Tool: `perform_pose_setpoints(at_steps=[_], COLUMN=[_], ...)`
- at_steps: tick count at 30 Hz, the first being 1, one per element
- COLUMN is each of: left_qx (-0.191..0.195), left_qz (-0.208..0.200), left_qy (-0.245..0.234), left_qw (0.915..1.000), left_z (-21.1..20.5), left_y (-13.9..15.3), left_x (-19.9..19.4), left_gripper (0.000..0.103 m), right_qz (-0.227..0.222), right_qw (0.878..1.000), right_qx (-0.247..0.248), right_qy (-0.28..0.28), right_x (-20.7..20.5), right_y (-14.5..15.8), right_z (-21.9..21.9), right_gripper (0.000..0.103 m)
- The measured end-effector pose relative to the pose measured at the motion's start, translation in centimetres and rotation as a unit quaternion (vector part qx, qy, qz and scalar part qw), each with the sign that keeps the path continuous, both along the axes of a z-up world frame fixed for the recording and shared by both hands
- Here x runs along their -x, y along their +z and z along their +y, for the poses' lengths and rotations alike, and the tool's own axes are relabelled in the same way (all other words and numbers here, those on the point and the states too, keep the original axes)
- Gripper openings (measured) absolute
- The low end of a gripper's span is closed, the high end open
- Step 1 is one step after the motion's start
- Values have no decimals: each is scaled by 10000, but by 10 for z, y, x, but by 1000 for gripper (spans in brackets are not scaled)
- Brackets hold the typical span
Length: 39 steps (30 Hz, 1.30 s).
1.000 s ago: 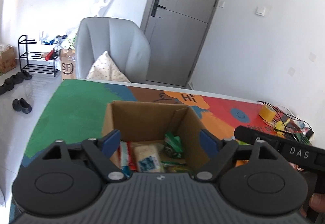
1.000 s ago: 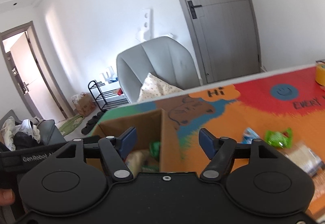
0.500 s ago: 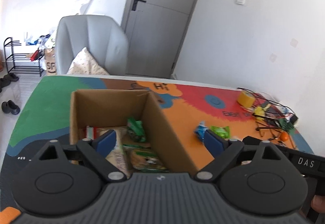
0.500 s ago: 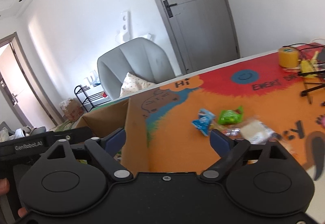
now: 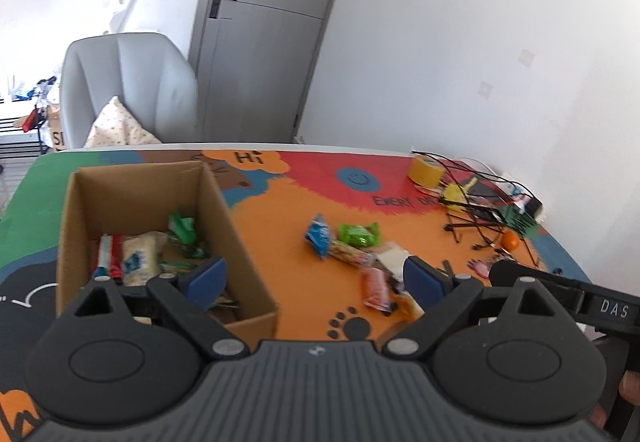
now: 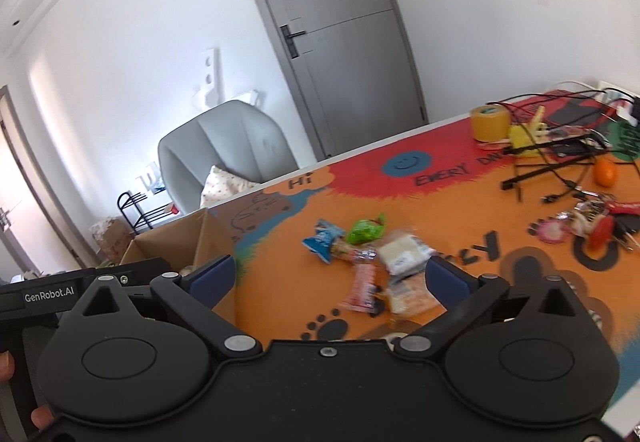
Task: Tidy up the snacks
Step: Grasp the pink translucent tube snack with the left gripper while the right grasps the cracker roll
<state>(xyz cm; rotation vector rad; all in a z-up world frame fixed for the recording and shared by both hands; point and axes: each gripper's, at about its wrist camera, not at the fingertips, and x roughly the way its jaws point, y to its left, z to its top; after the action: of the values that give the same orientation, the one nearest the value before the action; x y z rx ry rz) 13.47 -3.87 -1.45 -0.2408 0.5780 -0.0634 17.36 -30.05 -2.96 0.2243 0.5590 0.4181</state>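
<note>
A brown cardboard box (image 5: pixel 248 254) stands on the left of the colourful table mat and holds a green packet (image 5: pixel 182 228), a white-and-blue packet (image 5: pixel 138 260) and a red one (image 5: pixel 108 256). To its right several loose snacks lie in a pile: a blue packet (image 6: pixel 324 240), a green packet (image 6: pixel 366 230), a white packet (image 6: pixel 404 254) and an orange-red packet (image 6: pixel 362 288). My left gripper (image 5: pixel 316 278) is open over the box's right wall, holding nothing. My right gripper (image 6: pixel 330 278) hovers before the pile, its jaws opening with nothing between them.
A yellow tape roll (image 6: pixel 490 123), tangled black cables (image 5: pixel 476 213), an orange fruit (image 6: pixel 604 173) and a bunch of keys (image 6: pixel 592 222) crowd the table's far right. A grey chair (image 5: pixel 128 85) stands behind the table, by a grey door.
Both grippers have swung to the right, away from the box and toward the loose snack pile. The right jaws have spread much wider; the left ones a little.
</note>
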Motion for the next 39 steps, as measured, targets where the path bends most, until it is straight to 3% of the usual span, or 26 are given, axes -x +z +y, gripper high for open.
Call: perform_pose_setpoints(at_steps=[15, 20, 25, 28, 32, 39], left_qx=[-177, -106, -358, -250, -135, -144], left_qz=[16, 79, 297, 394, 703, 959], left_qy=[-466, -478, -553, -573, -542, -625], left_qw=[9988, 9988, 9974, 9973, 9960, 9933], left_z=[-49, -61, -81, -84, -83, -90], left_y=[-7, -19, -33, -42, -60, -83], left_x=[-36, -57, -74, -86, -106, -132], left_gripper=[94, 94, 91, 83, 58, 55], right_qz=[92, 201, 415, 472, 927, 1442], right_qw=[9994, 9996, 9991, 9985, 9951, 9893], right_qx=[-66, 33, 75, 187, 48, -119], right_qy=[-323, -220, -14, 203, 328, 180], right_x=[-22, -41, -57, -65, -83, -102], right_y=[-23, -35, -45, -50, -64, -89], right_z=[-59, -66, -64, -58, -53, -41], right_gripper=[103, 101, 99, 91, 53, 50])
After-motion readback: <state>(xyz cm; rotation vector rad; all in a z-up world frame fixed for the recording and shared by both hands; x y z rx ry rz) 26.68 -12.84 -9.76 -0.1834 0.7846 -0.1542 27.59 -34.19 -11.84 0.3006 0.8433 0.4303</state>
